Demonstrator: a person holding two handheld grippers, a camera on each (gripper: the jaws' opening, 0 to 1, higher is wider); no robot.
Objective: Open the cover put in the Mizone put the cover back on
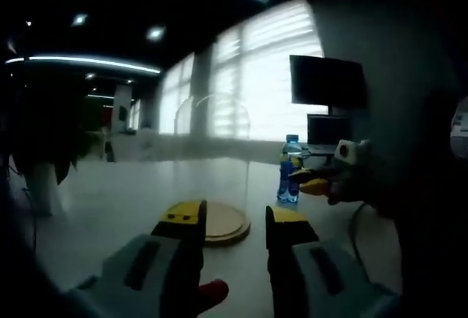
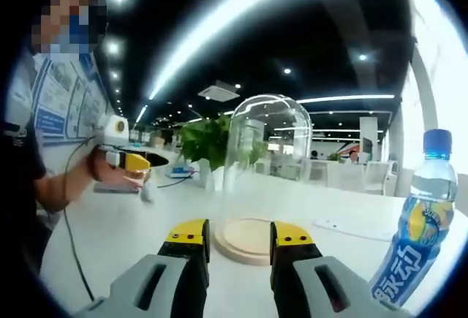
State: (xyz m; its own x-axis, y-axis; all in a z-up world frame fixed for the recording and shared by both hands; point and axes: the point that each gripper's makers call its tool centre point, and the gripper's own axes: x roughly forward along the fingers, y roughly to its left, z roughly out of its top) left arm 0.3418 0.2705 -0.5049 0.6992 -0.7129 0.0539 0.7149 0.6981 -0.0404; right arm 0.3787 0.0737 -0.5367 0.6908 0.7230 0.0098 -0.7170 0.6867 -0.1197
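Left claw [image 1: 232, 223] low in the left gripper view, yellow-tipped jaws standing apart, nothing between them. Just beyond the tips sits the round wooden base [image 1: 223, 223] on the pale worktop [image 1: 110, 201], and the clear glass dome cover [image 1: 212, 157] rises straight off it, seated on the base all round. Bare worktop spreads to the left of the dome and on toward the far windows. To the right and a little farther off, the Mizone bottle [image 1: 289, 172] stands upright with its blue cap on, well apart from the base, and the other claw's yellow tips [image 1: 314, 184] sit just beside it, too dim there to say whether they touch it. A dark monitor [image 1: 327, 82] hangs on the far right wall.

Over to the right gripper view: right claw [image 2: 238, 237] also parted and holding nothing, the wooden base [image 2: 245, 241] just past its tips, the glass dome cover [image 2: 267, 146] behind and above. The Mizone bottle [image 2: 418, 223] stands near on the right, upright and clear of the jaws. Open worktop [image 2: 117, 237] runs left, where a person's hand [image 2: 121, 175] holds the other claw [image 2: 135, 163] over the surface. A green plant [image 2: 207, 142] stands far behind the dome.
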